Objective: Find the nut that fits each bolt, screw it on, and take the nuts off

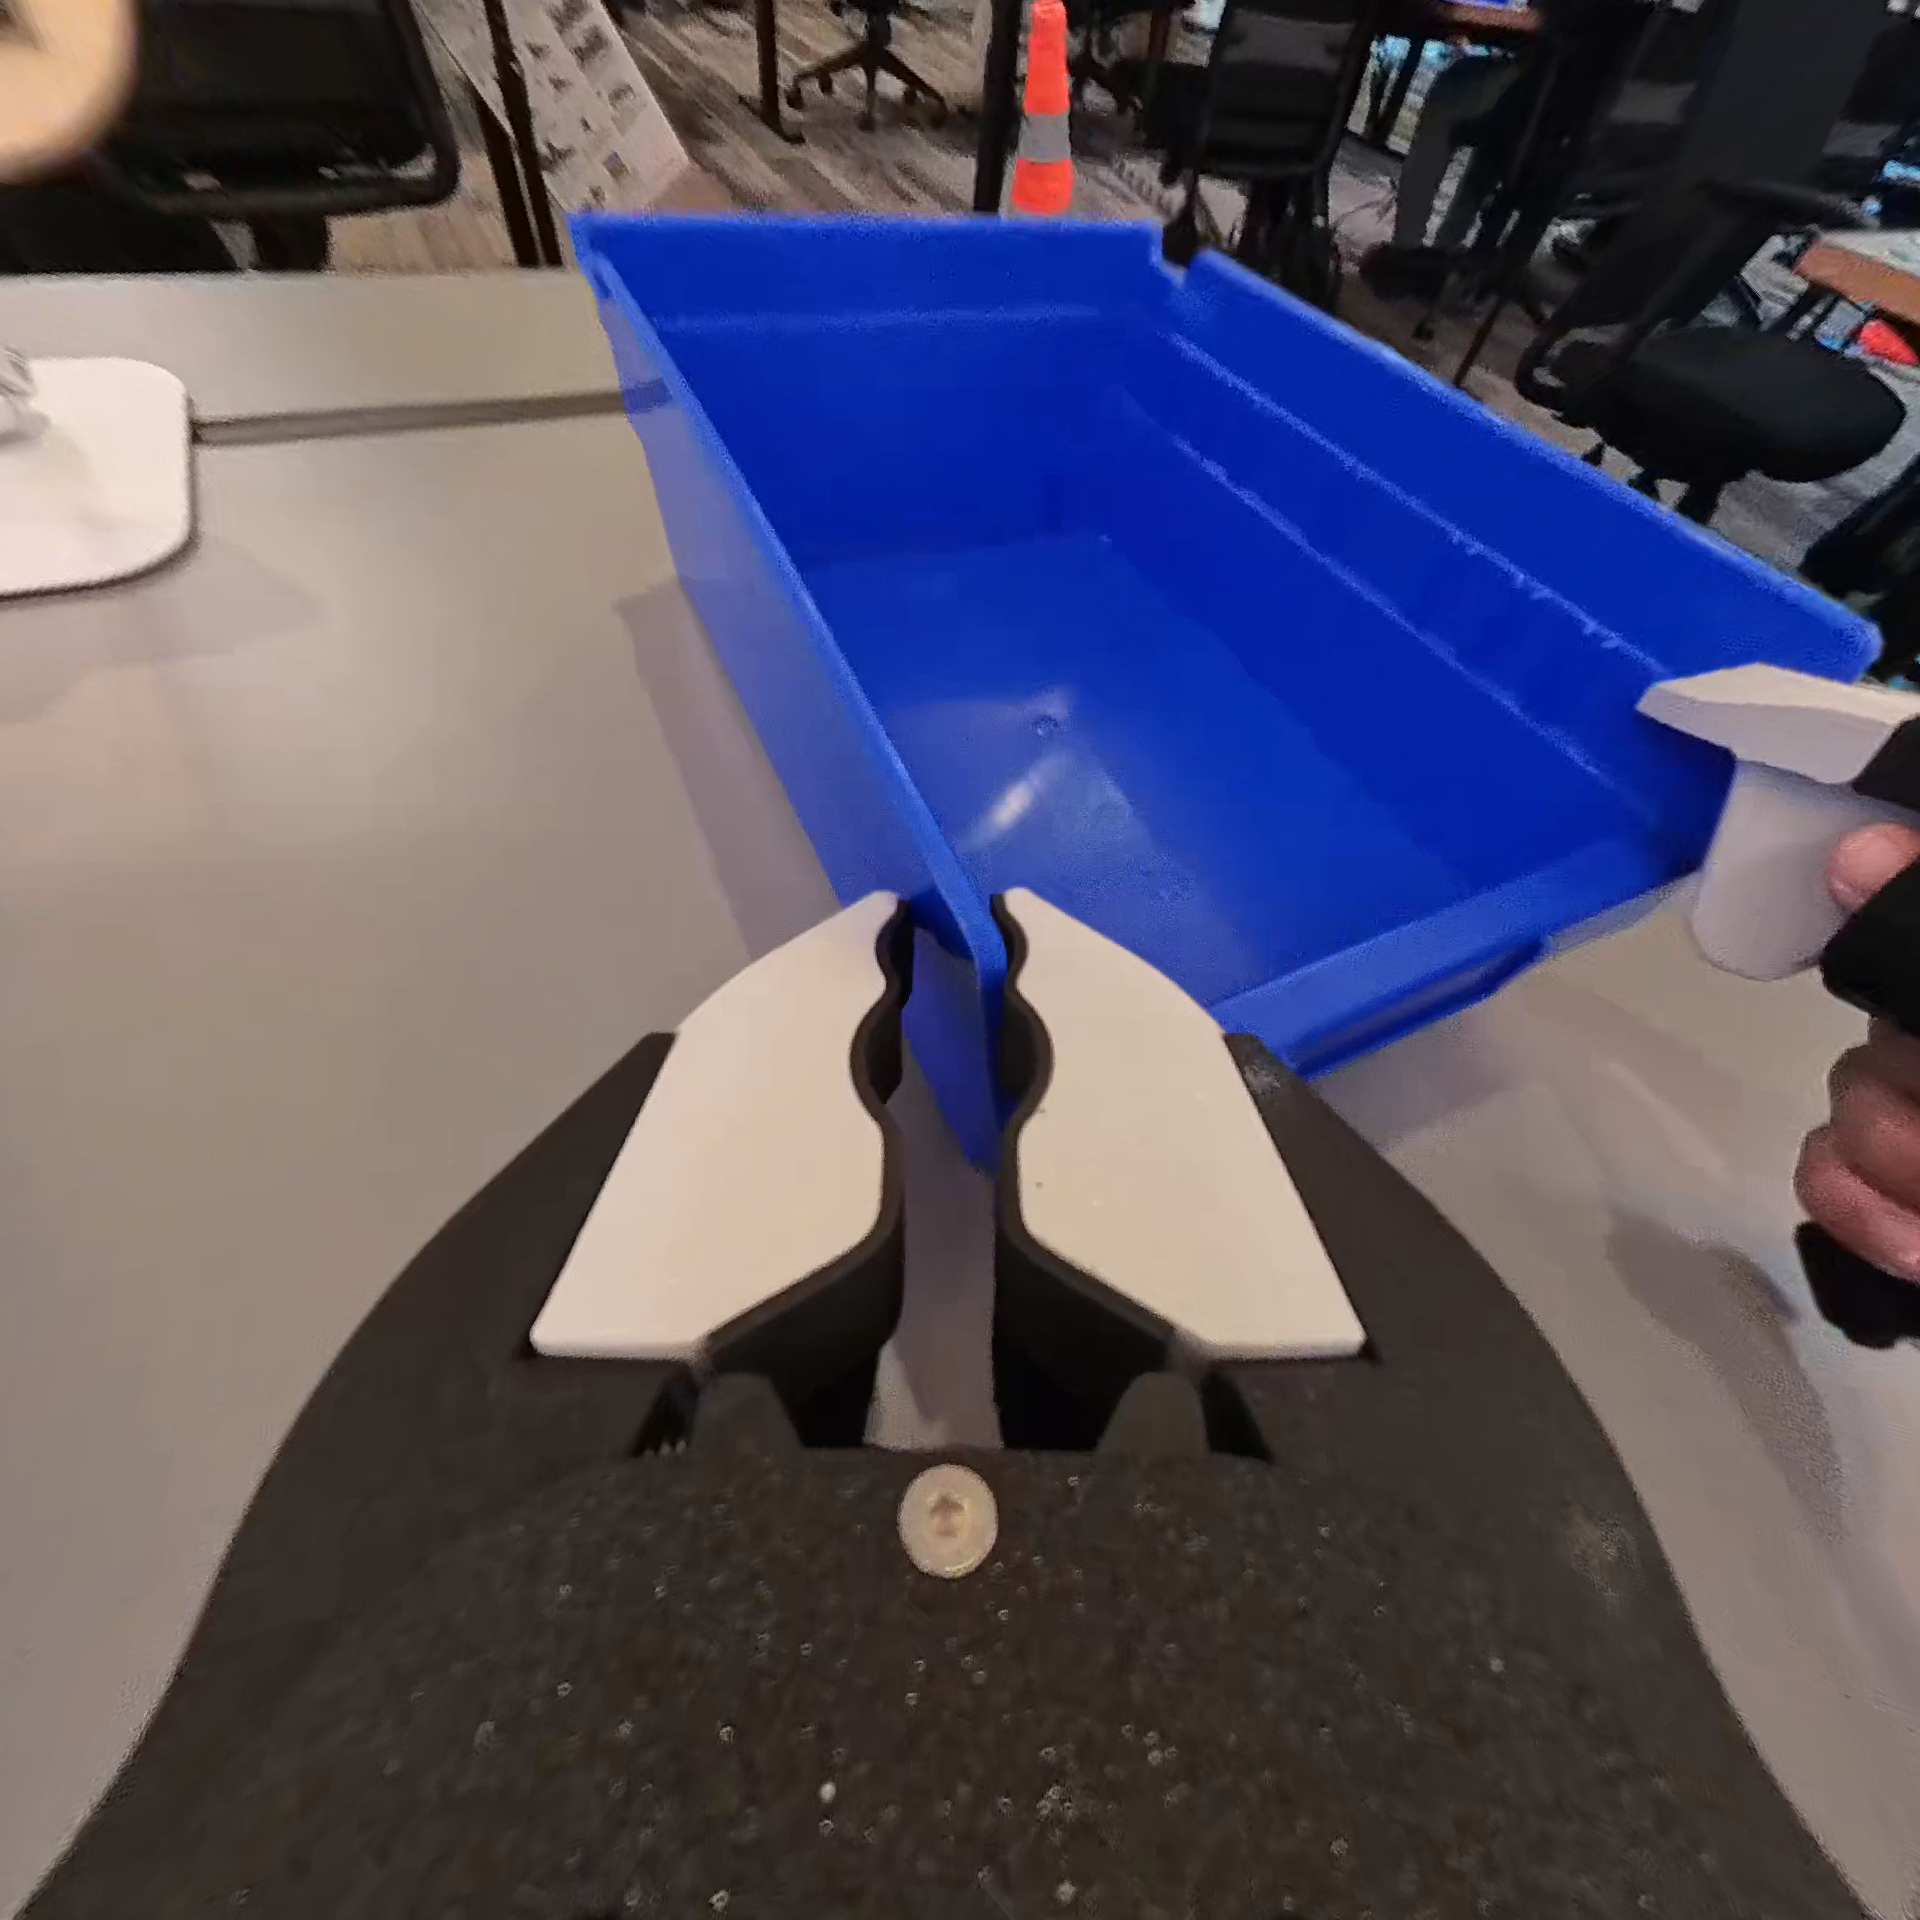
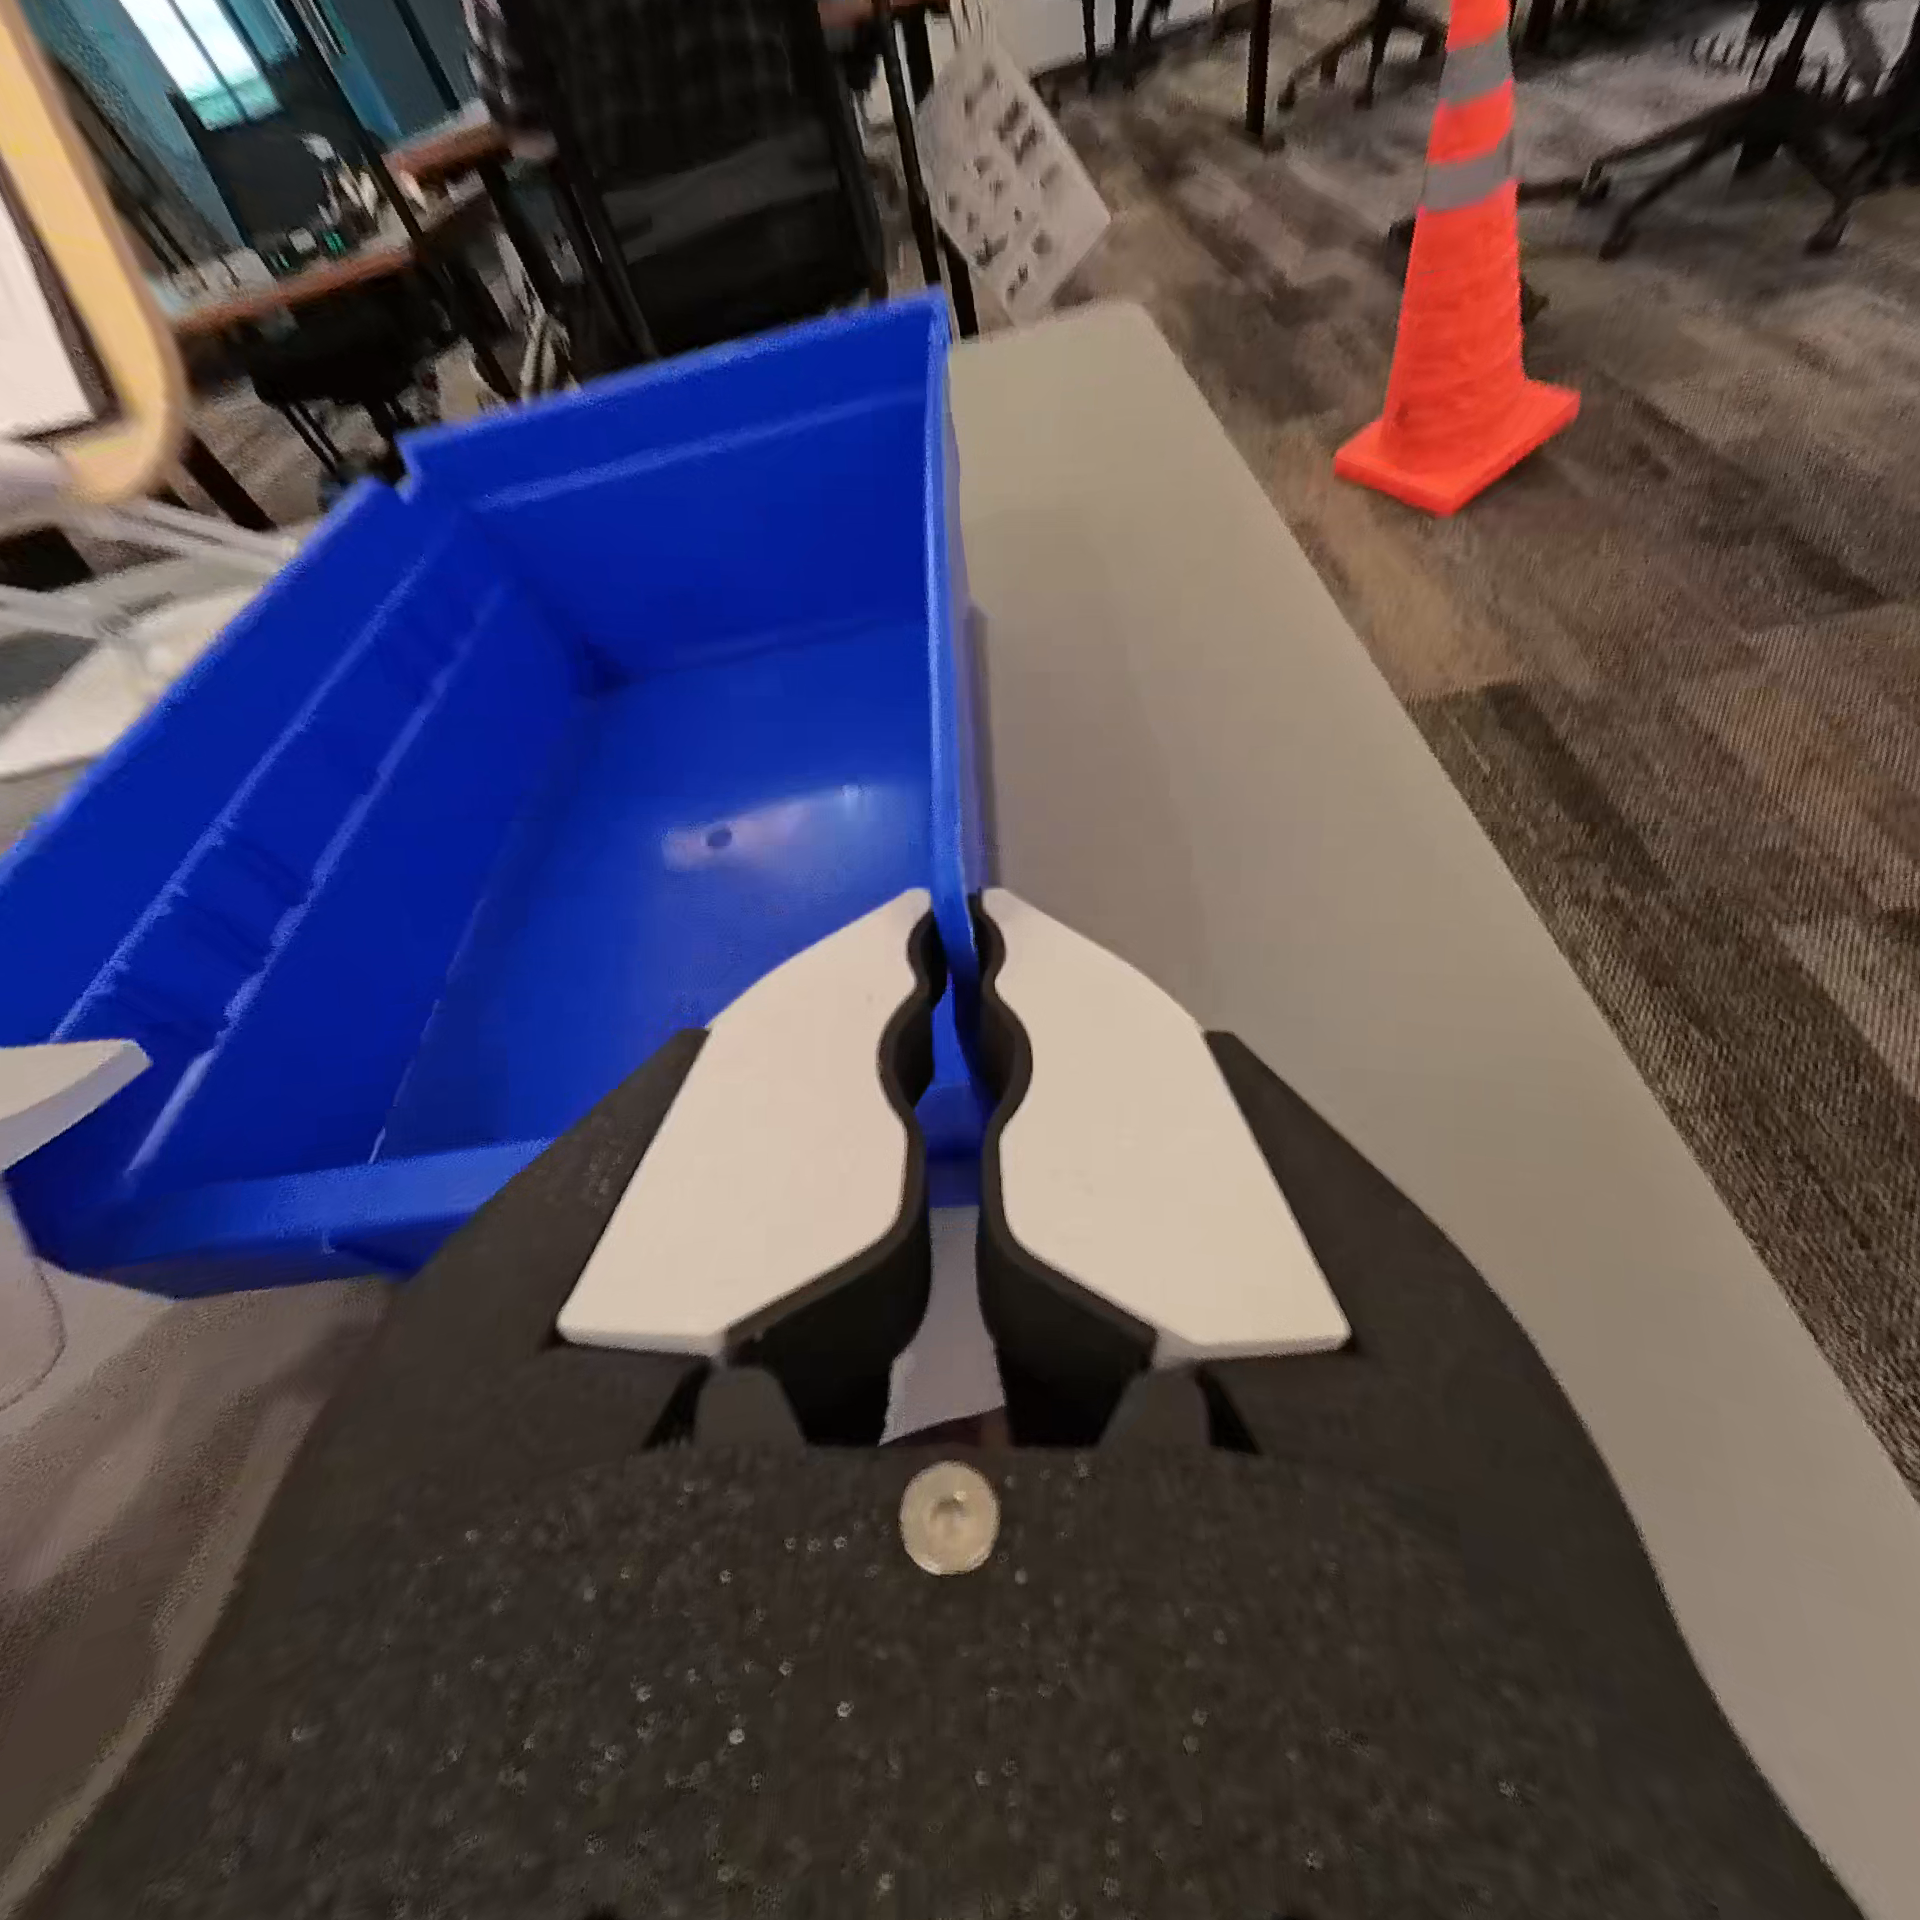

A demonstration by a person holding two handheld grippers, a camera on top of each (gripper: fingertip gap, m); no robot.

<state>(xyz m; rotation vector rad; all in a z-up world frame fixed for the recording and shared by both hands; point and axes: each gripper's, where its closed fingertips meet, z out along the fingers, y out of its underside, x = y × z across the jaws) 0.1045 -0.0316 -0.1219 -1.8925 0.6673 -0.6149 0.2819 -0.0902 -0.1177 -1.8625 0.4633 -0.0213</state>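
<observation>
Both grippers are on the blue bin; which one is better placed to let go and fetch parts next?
Neither clearly. The left gripper and right gripper each clamp a side wall of the empty blue bin, one per side. No bolts or nuts show in either view, so nothing favours one.

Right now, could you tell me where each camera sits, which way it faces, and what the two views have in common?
Left wrist view: rides on the left gripper, looking forward along its fingers, which clamp the left side wall of the empty blue bin; the right gripper and the person's hand show at the right edge.
Right wrist view: rides on the right gripper, looking along the bin's right wall, which it clamps; a finger of the left gripper shows at the left edge.
Shared: the bin, the grey table and the orange cone.
</observation>
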